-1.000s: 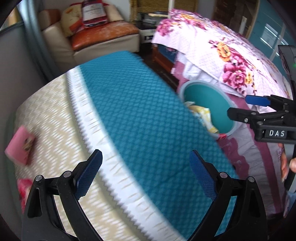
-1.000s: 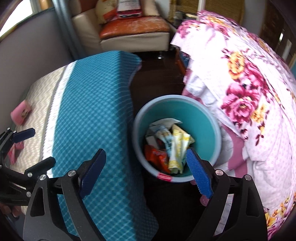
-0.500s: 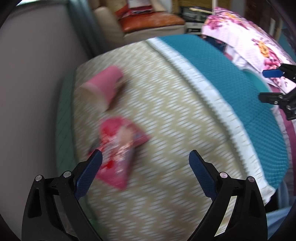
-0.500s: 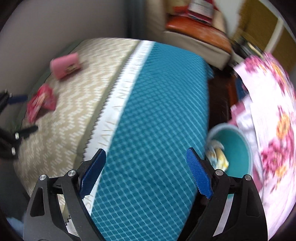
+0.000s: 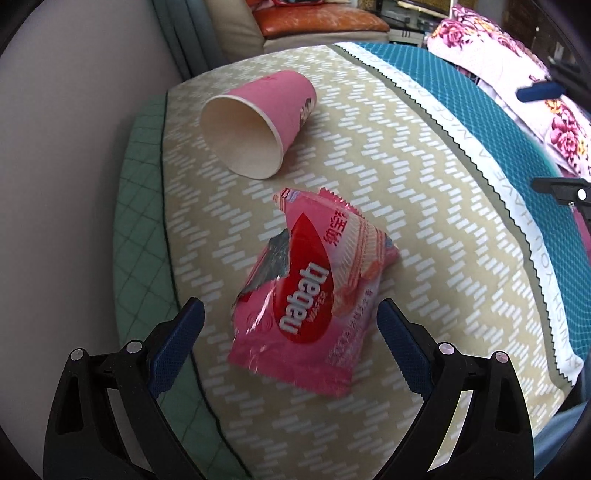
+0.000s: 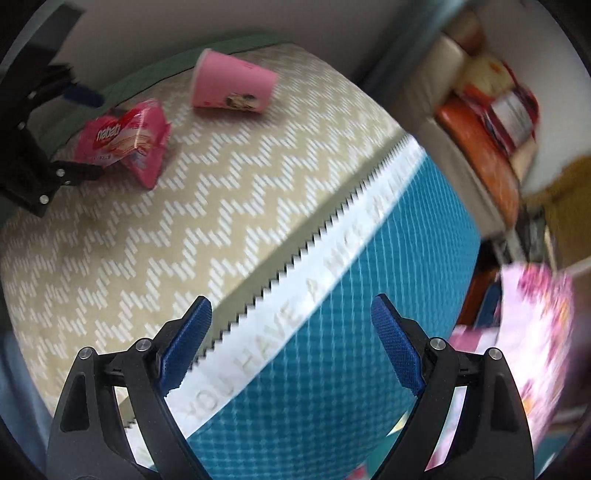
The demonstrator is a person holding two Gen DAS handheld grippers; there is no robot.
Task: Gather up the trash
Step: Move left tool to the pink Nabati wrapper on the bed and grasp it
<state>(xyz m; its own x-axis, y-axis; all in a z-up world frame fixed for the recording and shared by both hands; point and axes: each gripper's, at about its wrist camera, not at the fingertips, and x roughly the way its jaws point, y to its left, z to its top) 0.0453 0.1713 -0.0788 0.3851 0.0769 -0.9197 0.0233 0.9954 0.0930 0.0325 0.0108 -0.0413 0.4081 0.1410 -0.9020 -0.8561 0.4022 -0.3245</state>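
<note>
Jaws wide on both tools, nothing between them. Left gripper [image 5: 290, 323] poised above the near end of the torn pink Nabati wafer wrapper [image 5: 314, 291], blue pads [image 5: 177, 339] flanking it but clear of the foil. Right gripper [image 6: 291, 345] likewise spread, over the white lettered band of the table cover [image 6: 258, 258], well apart from any trash.

Landmark: the wrapper, lying flat on the beige zigzag part of the cover.
- Just beyond the wrapper: pink paper cup [image 5: 258, 122] on its side, mouth toward the left wrist camera, near but not touching the wrapper.
- Right of the wrapper: white band, then teal mesh section.
- Far beyond the wrapper: sofa with orange cushion [image 5: 321, 20].
- Bin not in view in either current frame.

Step in hand, judged: pick up the wrapper with the left gripper.
- Lower until pad tips touch the cover.
- Close across the narrow width, catching the raised crumpled middle rather than a flat edge.
- Avoid pinching the cloth.
- Lift straight; expect light, slippery foil.
- Take the cup by its rim or wall with the right gripper.
</note>
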